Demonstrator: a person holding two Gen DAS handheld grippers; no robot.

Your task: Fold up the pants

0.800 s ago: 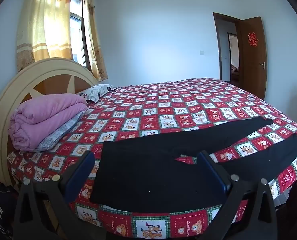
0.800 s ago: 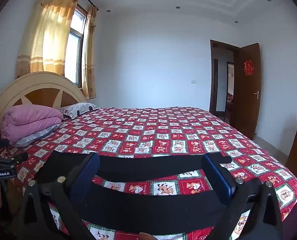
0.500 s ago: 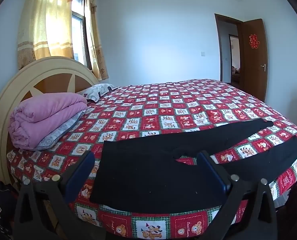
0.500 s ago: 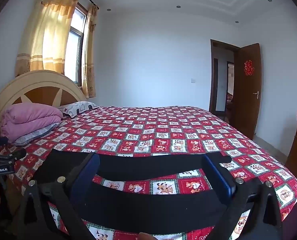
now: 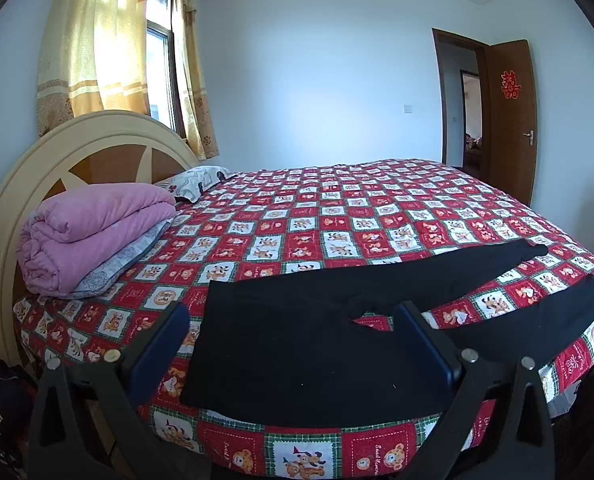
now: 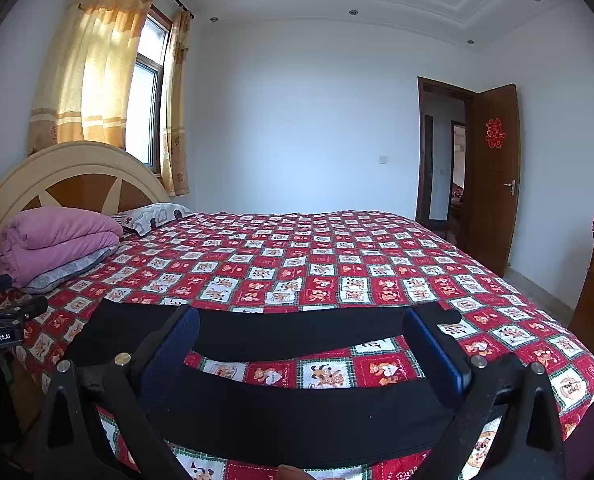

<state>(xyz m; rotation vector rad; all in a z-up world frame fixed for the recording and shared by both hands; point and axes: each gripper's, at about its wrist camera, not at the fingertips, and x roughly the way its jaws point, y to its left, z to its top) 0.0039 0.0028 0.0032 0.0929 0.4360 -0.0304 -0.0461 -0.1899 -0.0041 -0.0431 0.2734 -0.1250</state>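
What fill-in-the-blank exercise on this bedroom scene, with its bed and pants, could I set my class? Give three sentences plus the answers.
1. The black pants lie spread flat on the ____ near its front edge.
2. The folded quilt by the headboard is ____ in colour.
3. Both the left hand-held gripper and the right hand-held gripper have their jaws ____, holding nothing.

Answers: bed; pink; open

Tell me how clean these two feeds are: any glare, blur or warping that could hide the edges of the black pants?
Left wrist view: sharp, even daylight; the sunlit yellow curtain is bright but off the black pants, whose fabric shows almost no fold detail. Right wrist view: equally sharp; fisheye bends the pants' legs and darkens the corners; the pants' outline stays clear against the red patterned bedspread.
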